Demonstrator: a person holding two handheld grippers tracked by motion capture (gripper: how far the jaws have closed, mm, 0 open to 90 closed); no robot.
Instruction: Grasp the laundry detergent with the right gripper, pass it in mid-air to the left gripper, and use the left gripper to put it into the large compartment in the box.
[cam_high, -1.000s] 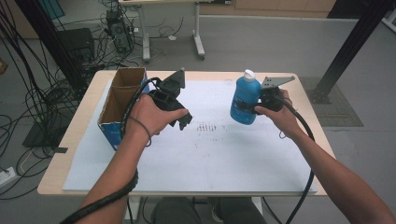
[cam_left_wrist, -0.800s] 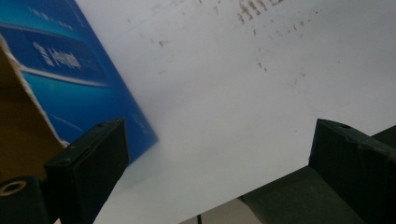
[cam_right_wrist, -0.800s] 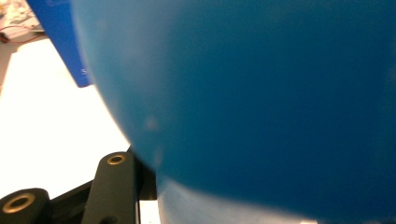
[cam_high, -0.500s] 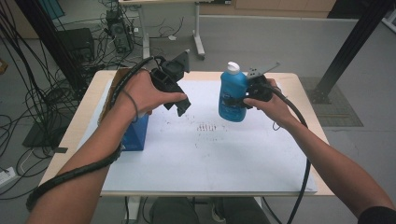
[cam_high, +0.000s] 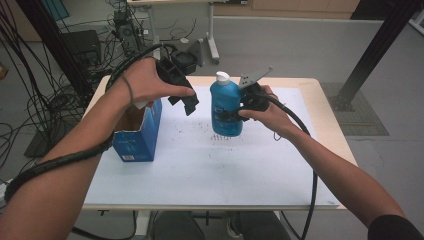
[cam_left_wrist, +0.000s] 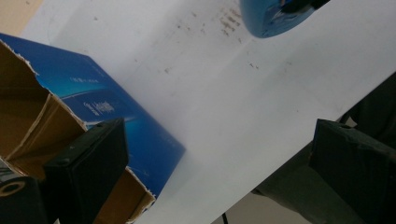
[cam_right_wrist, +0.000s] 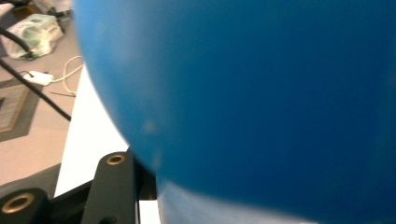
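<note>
Using the open-topped blue cardboard box (cam_high: 137, 132) as your landmark: it is standing on the white paper sheet (cam_high: 210, 165) covering the bench. Your left tongs (cam_high: 186, 102) are hovering above the box's right edge, jaws spread wide with nothing between them. Well to the right of the box, your right tongs (cam_high: 231, 116) are gripping the blue plastic bottle with the white cap (cam_high: 225, 105), holding it upright above the sheet.

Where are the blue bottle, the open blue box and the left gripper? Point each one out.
blue bottle (cam_high: 225, 107): high view, middle of its body.
open blue box (cam_high: 137, 136): high view, front blue side.
left gripper (cam_high: 188, 103): high view, between its fingertips.
</note>
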